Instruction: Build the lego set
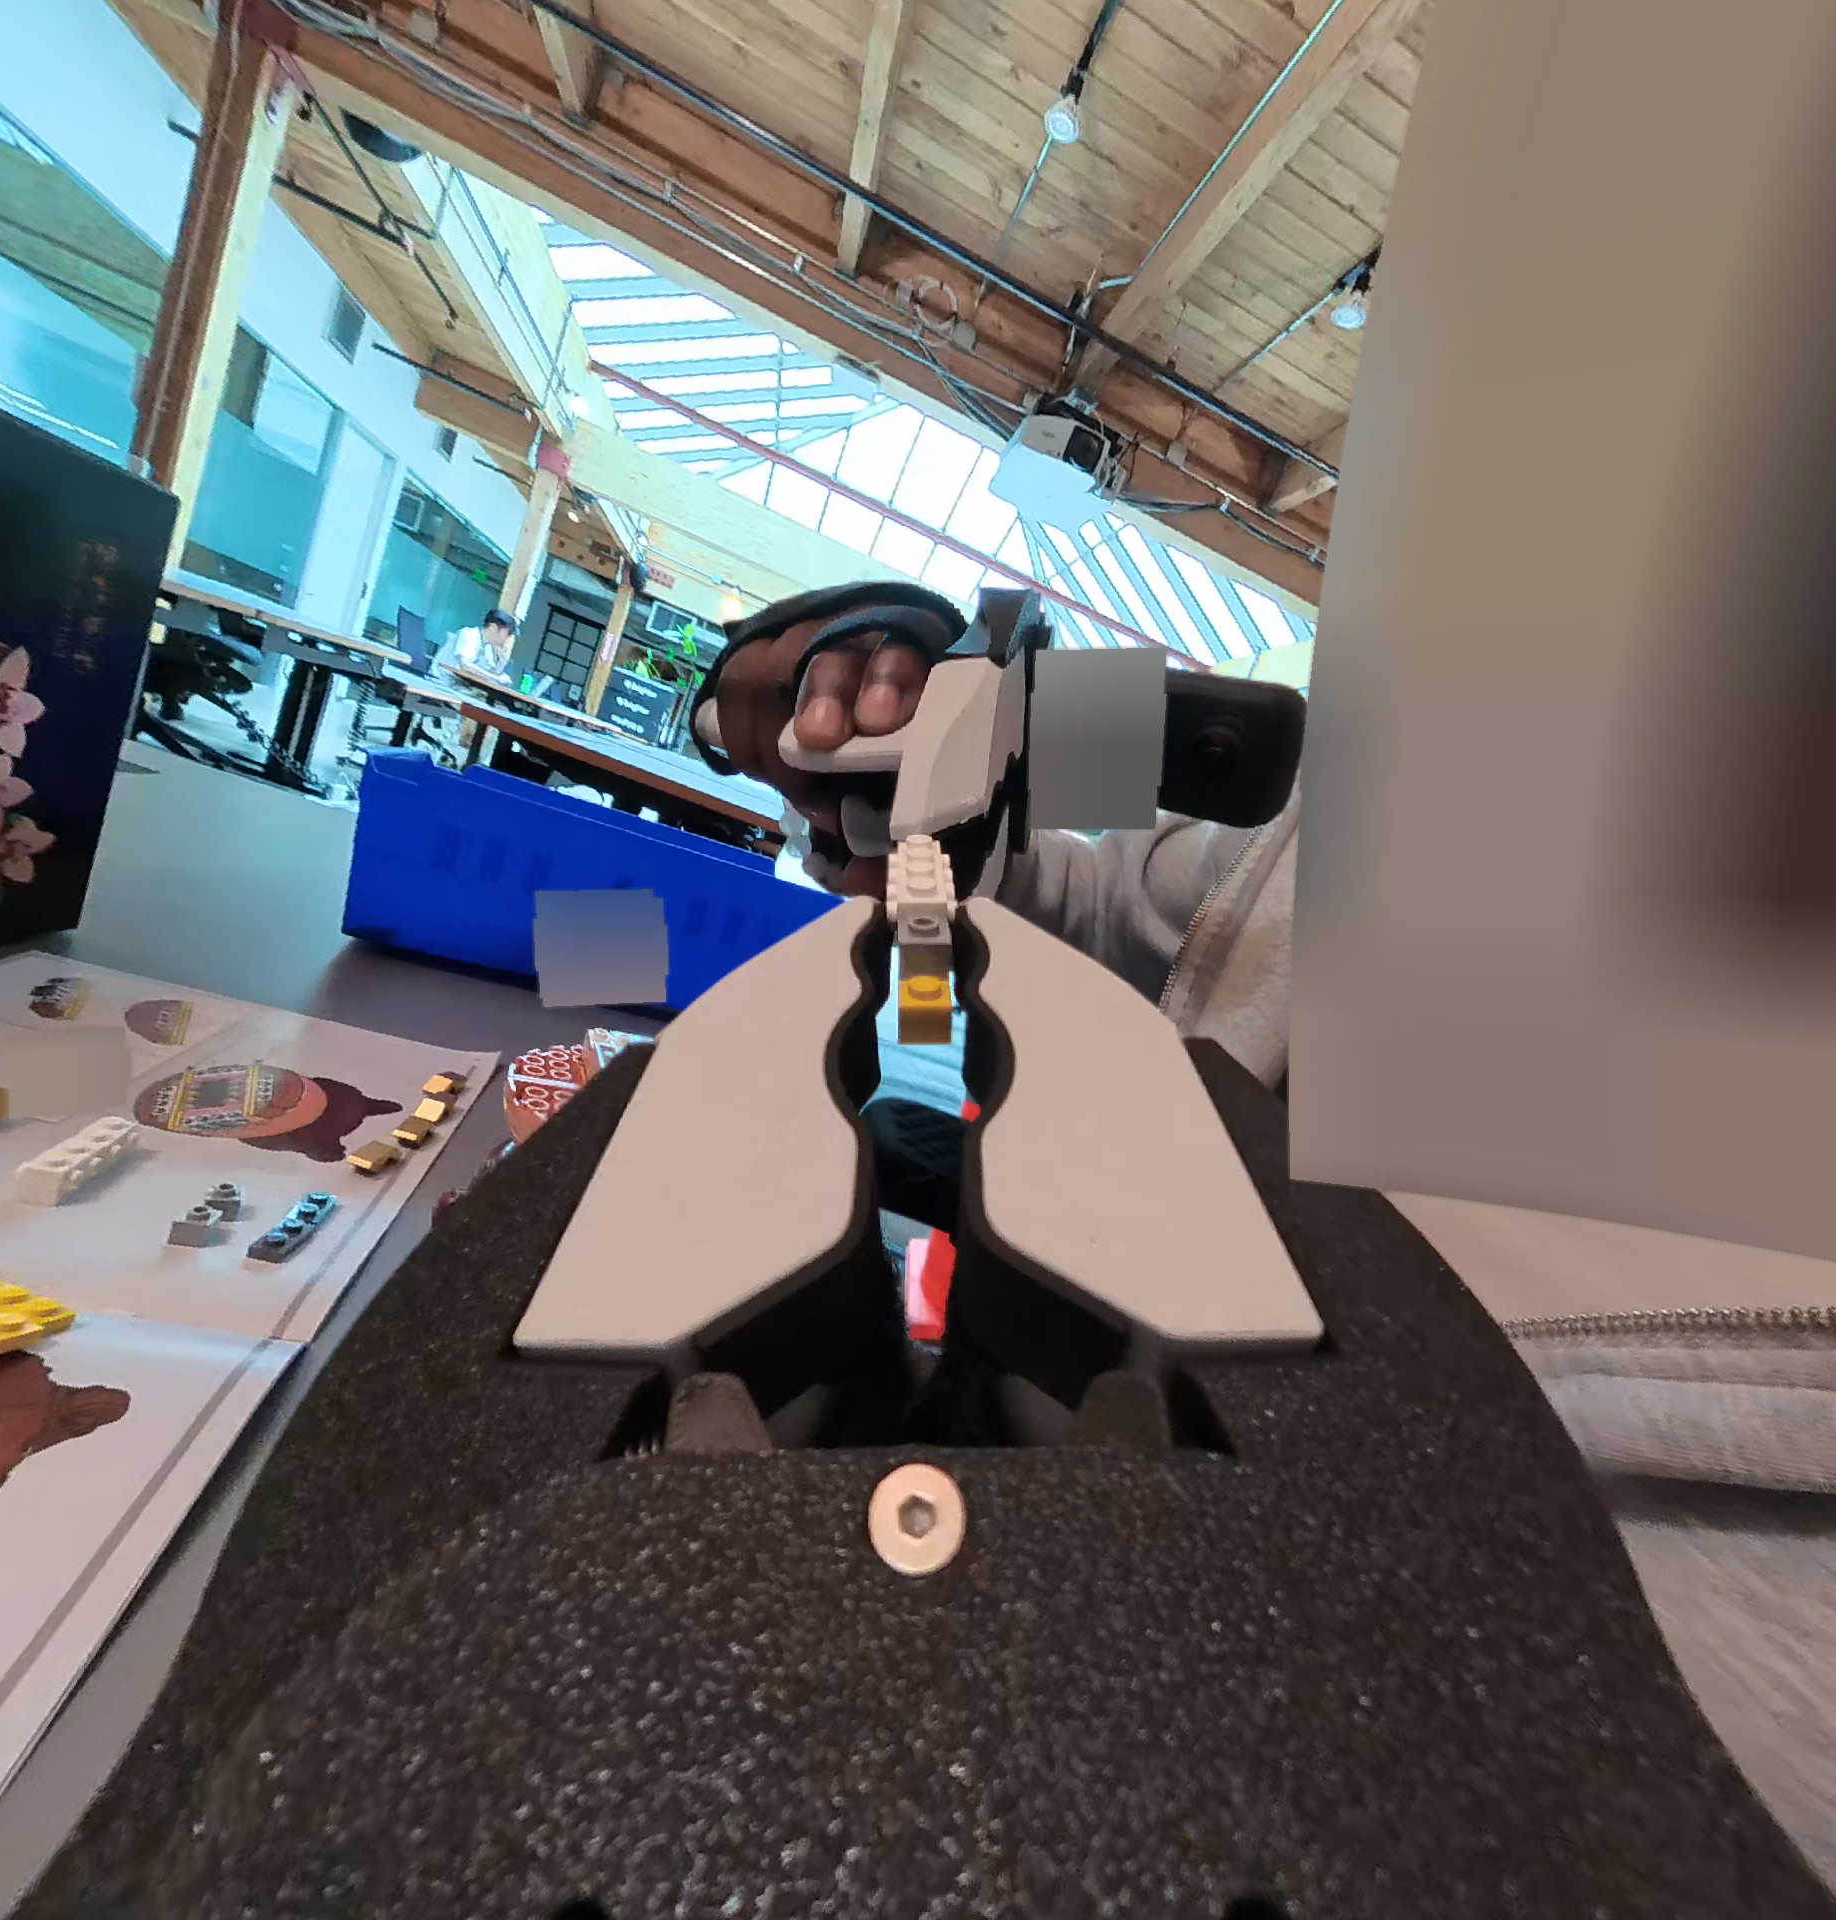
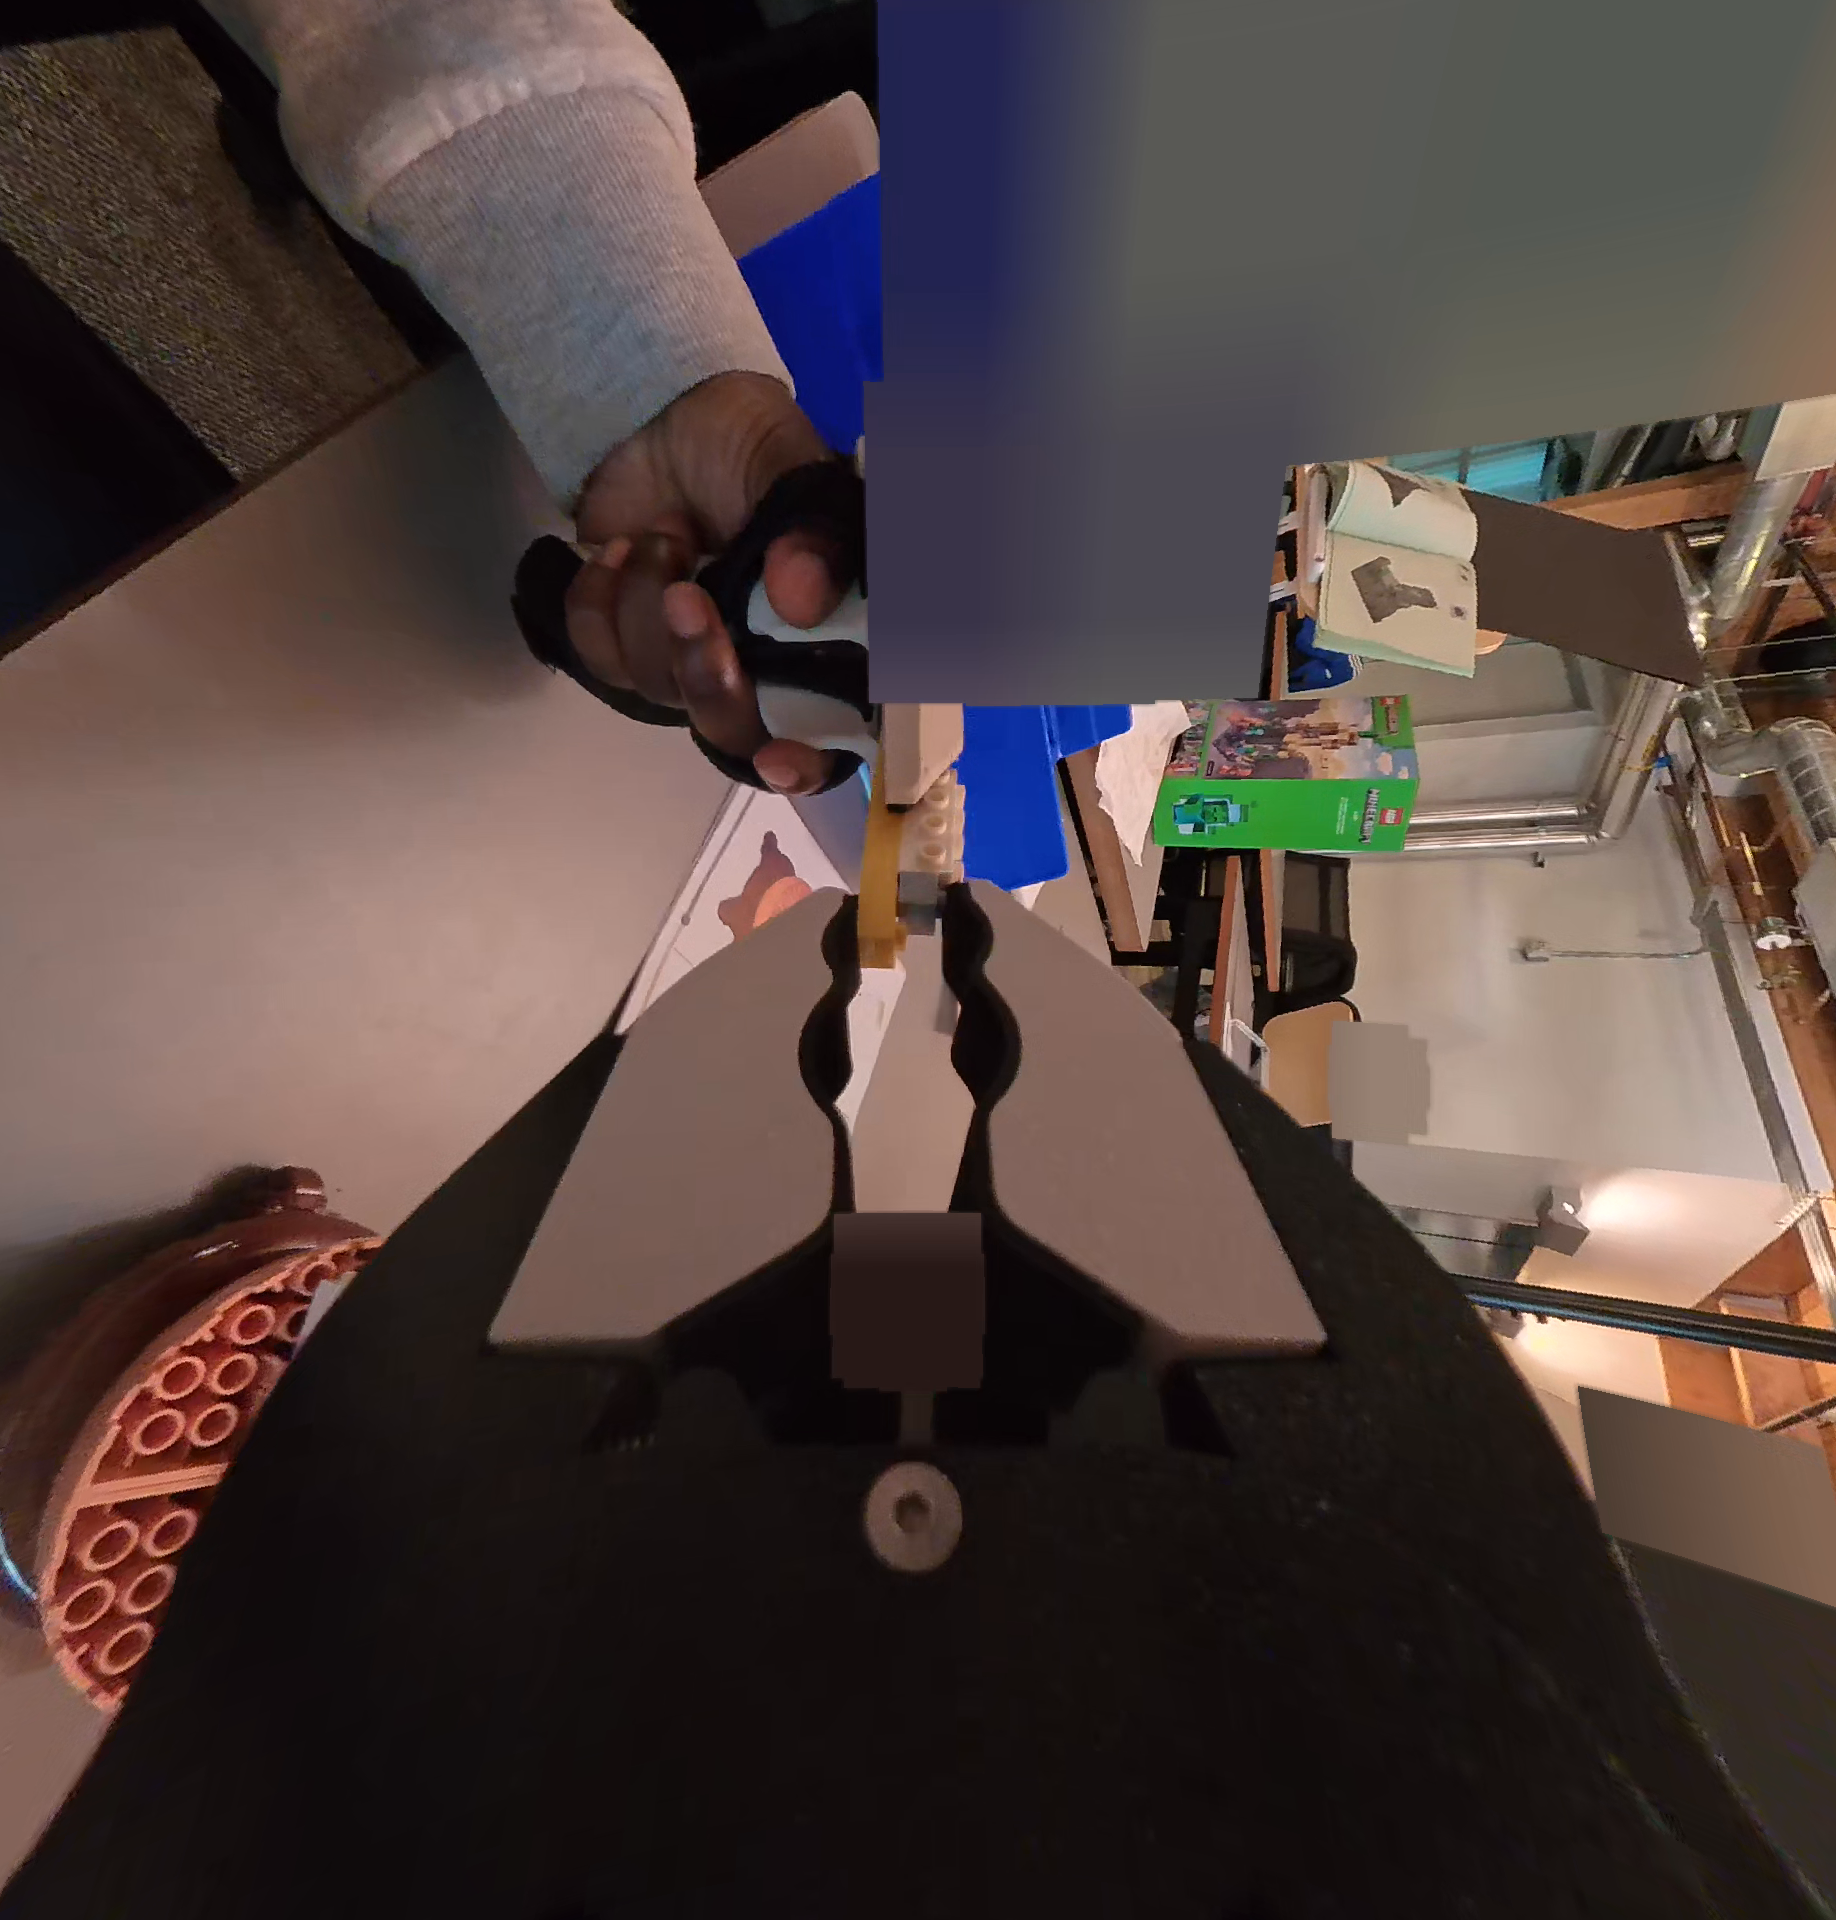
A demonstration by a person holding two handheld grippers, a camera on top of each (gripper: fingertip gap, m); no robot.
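Both grippers meet tip to tip in mid-air above the grey table, each closed on the same small lego sub-assembly. The left gripper pinches its lower end, where a grey stud piece sits above a gold plate. The right gripper clamps the gold part and grey piece from the opposite side; the white studded brick runs between the two tips. On the table: open instruction booklet carrying loose white, grey, gold and yellow pieces, a blue bin behind it, and a brown round lego base lying tilted, underside tubes showing.
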